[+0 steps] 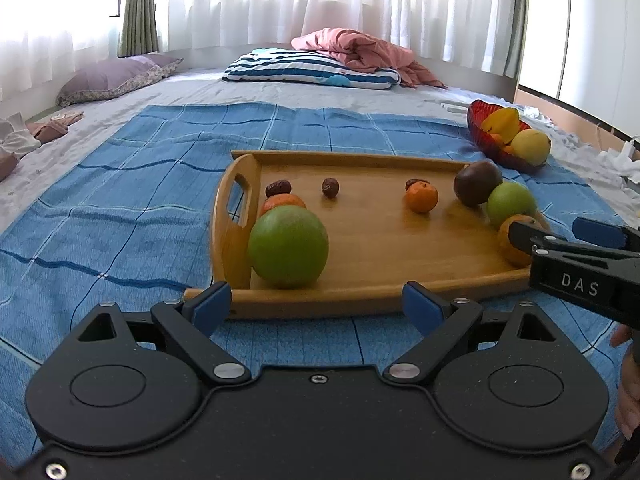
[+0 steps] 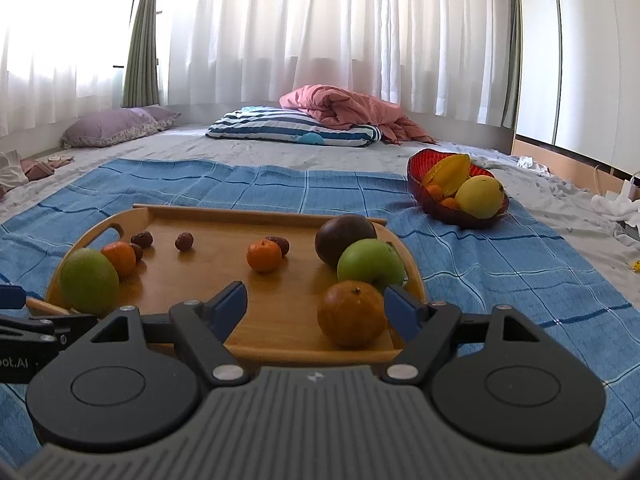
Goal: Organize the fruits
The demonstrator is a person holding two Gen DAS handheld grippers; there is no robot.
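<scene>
We hold the left gripper (image 1: 316, 300) low at the wooden tray (image 1: 360, 296)'s near rim, fingers spread, empty. Our right gripper (image 2: 316, 300) is released too, its right finger beside the large orange (image 2: 351, 314). Only the right view shows 4 dates clearly; the left view half-hides that orange behind the right gripper. The red bowl (image 2: 420, 188) sits beyond the tray.

Black left gripper (image 1: 316, 300) and right gripper (image 2: 316, 300), blue-padded jaws, silver screws, white "DAS" lettering.

Bright backlight through sheer curtains (image 2: 320, 32) — glare blown out; fisheye bends edges, corners dark.
</scene>
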